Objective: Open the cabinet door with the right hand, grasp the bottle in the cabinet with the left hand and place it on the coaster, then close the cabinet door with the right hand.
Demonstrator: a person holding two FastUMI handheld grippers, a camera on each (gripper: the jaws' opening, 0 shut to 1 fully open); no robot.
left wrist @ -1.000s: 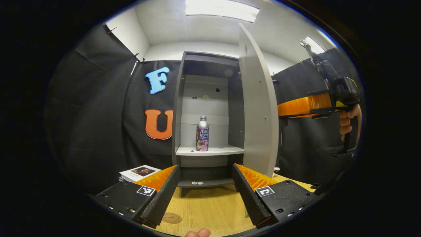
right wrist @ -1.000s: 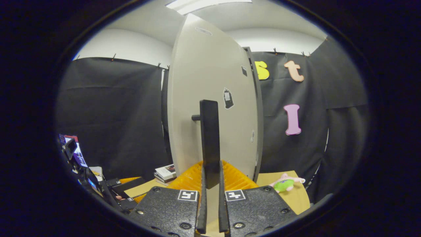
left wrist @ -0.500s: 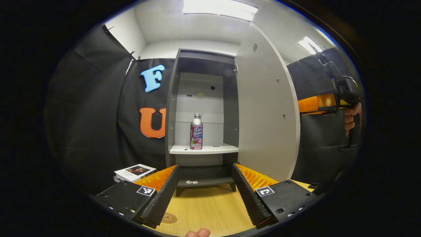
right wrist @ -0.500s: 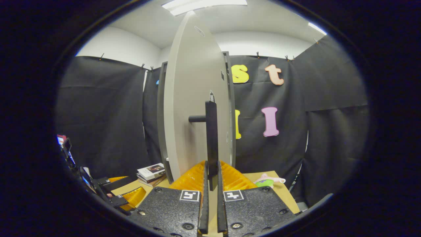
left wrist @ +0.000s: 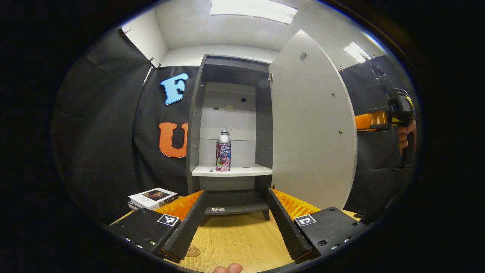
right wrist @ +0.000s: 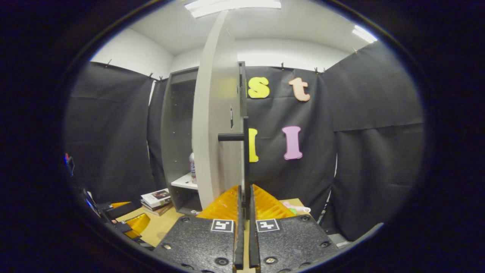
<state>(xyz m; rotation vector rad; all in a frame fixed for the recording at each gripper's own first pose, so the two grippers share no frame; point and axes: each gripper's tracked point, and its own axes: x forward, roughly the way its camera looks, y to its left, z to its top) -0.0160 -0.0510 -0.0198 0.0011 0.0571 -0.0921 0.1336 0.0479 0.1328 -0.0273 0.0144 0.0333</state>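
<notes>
A silver and pink bottle (left wrist: 223, 150) stands upright on the middle shelf (left wrist: 232, 170) of the grey cabinet (left wrist: 194, 125), straight ahead of my left gripper (left wrist: 235, 223), which is open and well short of it. The cabinet door (left wrist: 312, 125) stands swung wide to the right. A round coaster (left wrist: 192, 251) lies on the wooden table by my left finger. In the right gripper view, my right gripper (right wrist: 245, 212) is shut on the door's black bar handle (right wrist: 245, 159), and the bottle (right wrist: 192, 167) peeks past the door's edge (right wrist: 212, 113). The right gripper (left wrist: 382, 117) and a hand also appear far right in the left gripper view.
A stack of books (left wrist: 152, 197) lies on the table (left wrist: 238, 242) left of the cabinet. A lower cabinet shelf (left wrist: 231, 209) holds a small flat item. A soft toy (right wrist: 295, 207) lies on the table right of the door. The left gripper (right wrist: 130, 223) shows low at left.
The door has swung further open, carried by my right gripper on its handle. The cabinet interior and bottle now show past the door's edge in the right gripper view. My left gripper stays open.
</notes>
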